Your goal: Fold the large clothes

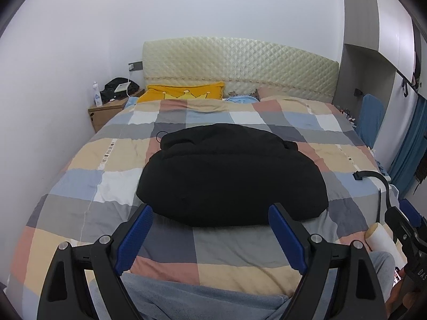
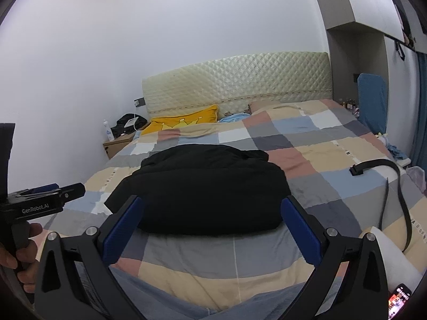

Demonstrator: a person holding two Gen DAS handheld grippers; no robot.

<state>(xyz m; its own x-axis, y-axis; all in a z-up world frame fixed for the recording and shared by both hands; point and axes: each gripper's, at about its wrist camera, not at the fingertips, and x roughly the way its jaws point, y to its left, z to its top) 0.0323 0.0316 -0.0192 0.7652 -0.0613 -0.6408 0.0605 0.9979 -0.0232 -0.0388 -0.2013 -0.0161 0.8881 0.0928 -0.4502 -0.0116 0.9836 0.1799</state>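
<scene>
A large black garment (image 1: 229, 176) lies folded into a thick bundle on the checked bed cover (image 1: 88, 186); it also shows in the right wrist view (image 2: 205, 189). My left gripper (image 1: 210, 226) is open and empty, held just short of the bundle's near edge, above the cover. My right gripper (image 2: 212, 218) is open and empty too, its blue pads on either side of the bundle's near edge, apart from it. The left gripper also appears at the left edge of the right wrist view (image 2: 72, 190), and the right gripper at the right edge of the left wrist view (image 1: 408, 221).
A black belt (image 2: 400, 184) and a white roll (image 2: 392, 256) lie at the bed's right side, a phone (image 2: 399, 301) near it. A yellow pillow (image 1: 184, 93) and quilted headboard (image 1: 240, 64) are at the far end. A nightstand (image 1: 106, 112) with a bottle stands far left.
</scene>
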